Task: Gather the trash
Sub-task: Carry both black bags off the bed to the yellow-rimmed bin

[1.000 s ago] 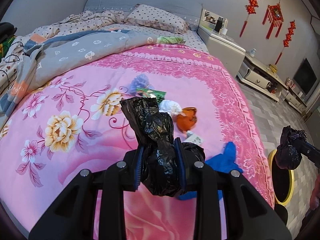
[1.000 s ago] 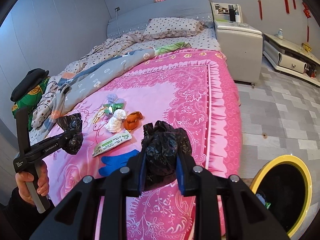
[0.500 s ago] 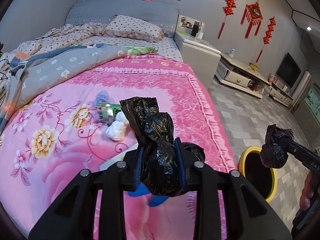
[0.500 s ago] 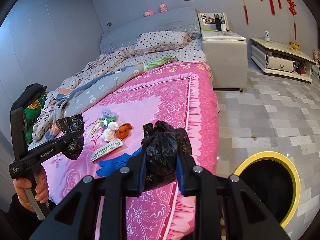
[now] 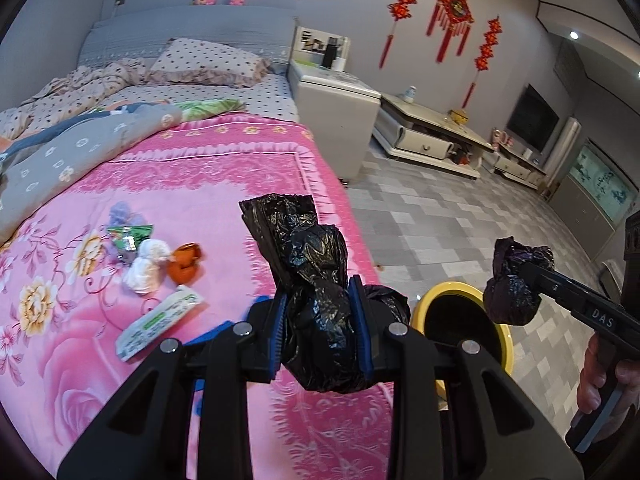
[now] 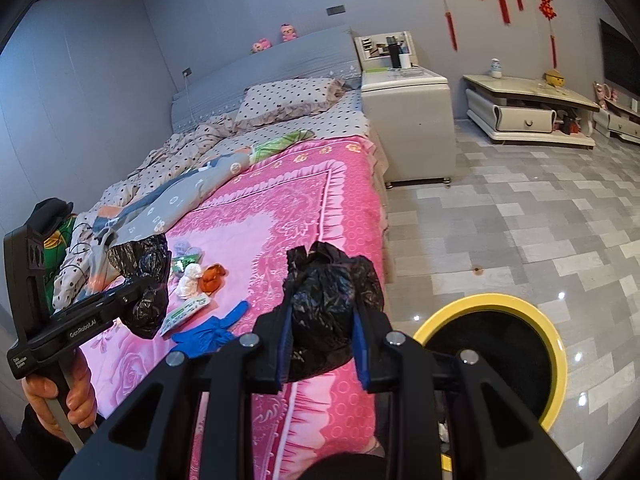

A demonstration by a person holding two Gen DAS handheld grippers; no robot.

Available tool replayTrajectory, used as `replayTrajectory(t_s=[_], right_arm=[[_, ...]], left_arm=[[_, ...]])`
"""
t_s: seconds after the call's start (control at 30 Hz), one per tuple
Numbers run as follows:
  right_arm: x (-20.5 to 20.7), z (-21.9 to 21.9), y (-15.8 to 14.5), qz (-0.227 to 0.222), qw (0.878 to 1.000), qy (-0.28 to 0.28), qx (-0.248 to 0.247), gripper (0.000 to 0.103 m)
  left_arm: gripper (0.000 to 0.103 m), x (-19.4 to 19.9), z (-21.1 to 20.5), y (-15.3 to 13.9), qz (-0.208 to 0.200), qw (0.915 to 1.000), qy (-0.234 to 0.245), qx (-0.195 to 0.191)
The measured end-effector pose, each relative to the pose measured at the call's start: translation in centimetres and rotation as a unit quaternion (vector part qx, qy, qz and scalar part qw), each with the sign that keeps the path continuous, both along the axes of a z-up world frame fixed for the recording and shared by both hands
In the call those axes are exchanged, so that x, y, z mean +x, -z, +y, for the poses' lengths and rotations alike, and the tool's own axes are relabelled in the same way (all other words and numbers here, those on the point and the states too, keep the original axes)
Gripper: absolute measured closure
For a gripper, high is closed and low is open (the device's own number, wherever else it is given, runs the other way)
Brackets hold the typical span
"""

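My left gripper (image 5: pixel 320 320) is shut on a crumpled black plastic bag (image 5: pixel 316 280), held above the pink bed's foot edge. My right gripper (image 6: pixel 322 340) is shut on a second black bag (image 6: pixel 328 292); it also shows in the left wrist view (image 5: pixel 516 288), over the yellow-rimmed bin (image 5: pixel 464 320). The bin (image 6: pixel 496 344) stands on the floor beside the bed. On the bedspread lie a white wad (image 5: pixel 146 266), an orange scrap (image 5: pixel 184 266), a green packet (image 5: pixel 130 236), a white-green wrapper (image 5: pixel 158 322) and a blue glove (image 6: pixel 208 330).
The pink bedspread (image 5: pixel 180 184) covers the bed, with a grey quilt (image 5: pixel 80 148) and pillow (image 5: pixel 208 62) at the far end. A white bedside cabinet (image 6: pixel 408 128) and a low TV cabinet (image 6: pixel 524 108) stand beyond the grey tiled floor (image 6: pixel 520 220).
Both grippers have swung right, away from the bed's middle toward the bin, each still shut on its black bag. The trash on the bedspread has not moved.
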State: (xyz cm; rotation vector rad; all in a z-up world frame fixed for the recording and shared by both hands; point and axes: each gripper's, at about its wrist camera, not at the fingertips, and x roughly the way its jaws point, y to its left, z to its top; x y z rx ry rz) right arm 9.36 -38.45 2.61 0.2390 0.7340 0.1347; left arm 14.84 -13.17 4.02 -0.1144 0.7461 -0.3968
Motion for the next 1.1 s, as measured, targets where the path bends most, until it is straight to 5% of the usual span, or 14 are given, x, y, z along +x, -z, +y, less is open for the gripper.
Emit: replayTrajectory(t_s=[0.47, 1.1], right_arm=[[-1.7, -6.5, 0.1, 0.000, 0.998, 0.060, 0.005, 0.079], [-1.5, -13.3, 3.7, 0.032, 0.993, 0.112, 0.028, 0.079]], left_arm=[[0.076, 0.4, -9.6, -0.4, 0.004, 0.9969, 0.079, -0.003], [0.076, 1.7, -20.0, 4.6, 0.043, 0.9874, 0.152, 0.015]])
